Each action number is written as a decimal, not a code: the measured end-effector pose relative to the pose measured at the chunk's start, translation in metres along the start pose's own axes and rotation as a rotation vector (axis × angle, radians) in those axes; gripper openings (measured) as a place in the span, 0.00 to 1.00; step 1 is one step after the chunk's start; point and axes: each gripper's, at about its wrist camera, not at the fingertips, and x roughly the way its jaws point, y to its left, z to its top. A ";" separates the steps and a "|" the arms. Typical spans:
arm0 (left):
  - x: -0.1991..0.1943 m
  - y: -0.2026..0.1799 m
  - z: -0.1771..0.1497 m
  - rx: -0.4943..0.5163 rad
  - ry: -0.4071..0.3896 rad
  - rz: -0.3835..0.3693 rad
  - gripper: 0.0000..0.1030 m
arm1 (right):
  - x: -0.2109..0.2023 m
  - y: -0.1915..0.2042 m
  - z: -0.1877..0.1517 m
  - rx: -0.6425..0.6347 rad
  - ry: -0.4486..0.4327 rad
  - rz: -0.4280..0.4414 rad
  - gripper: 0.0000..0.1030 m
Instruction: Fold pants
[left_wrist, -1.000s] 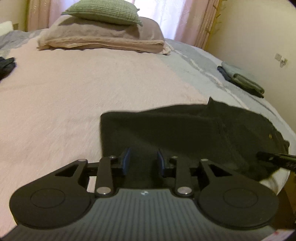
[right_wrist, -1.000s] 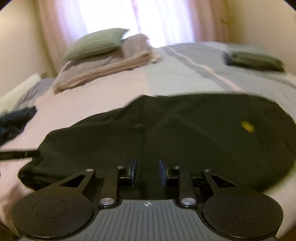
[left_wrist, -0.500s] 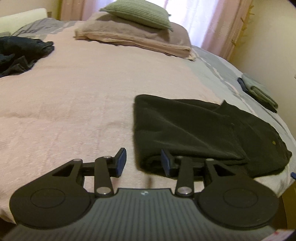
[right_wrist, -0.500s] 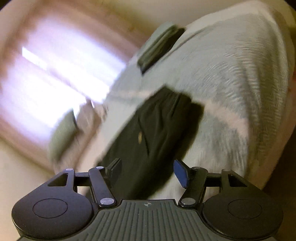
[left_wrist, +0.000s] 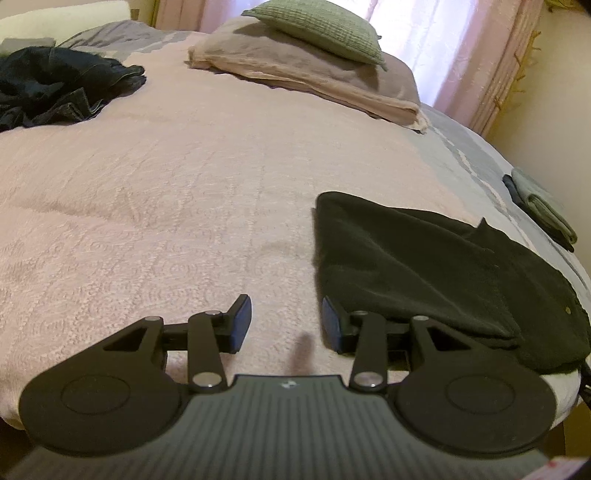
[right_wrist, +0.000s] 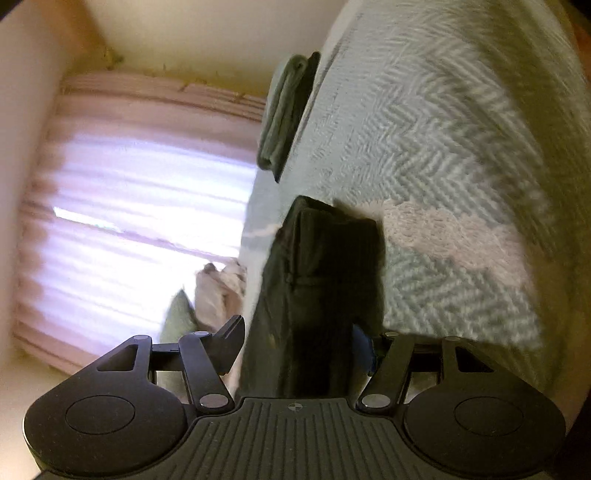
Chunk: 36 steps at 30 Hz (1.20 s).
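The black pants (left_wrist: 424, 258) lie folded into a thick bundle on the bed (left_wrist: 184, 184), at its near edge toward the right-hand corner, partly on the pink cover and close to where the grey cover begins.

The left tool (left_wrist: 286, 325) hangs over the near edge of the bed just left of the pants. Its jaws stand partly apart with only bare pink cover between them; it holds nothing. Its right finger (left_wrist: 330, 325) sits just at the bundle's near left corner, and I cannot tell whether it touches the cloth.

The right tool (right_wrist: 299, 343) is rolled onto its side, so the bed stands upright in its view. Its jaws are wide but closing, and the end of the pants (right_wrist: 317, 280) lies between them. The fingers do not appear to press the cloth; the right-hand one is mostly hidden behind it.

Elsewhere on the bed: a dark heap of clothes (left_wrist: 55, 88) at the far left, a green cushion (left_wrist: 317, 29) on pillows (left_wrist: 306, 77) at the far edge, and a folded stack (left_wrist: 543, 206) at the right edge. Pink curtains (right_wrist: 129, 221) hang beyond.
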 end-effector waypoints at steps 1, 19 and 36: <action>0.002 0.004 0.001 -0.010 0.006 0.003 0.36 | 0.005 -0.001 -0.001 -0.020 0.014 -0.035 0.53; 0.005 0.057 0.005 -0.135 0.009 -0.037 0.36 | 0.056 0.270 -0.219 -1.523 -0.189 -0.239 0.12; -0.014 0.111 -0.007 -0.234 -0.031 -0.051 0.36 | 0.093 0.181 -0.462 -2.325 0.193 0.233 0.15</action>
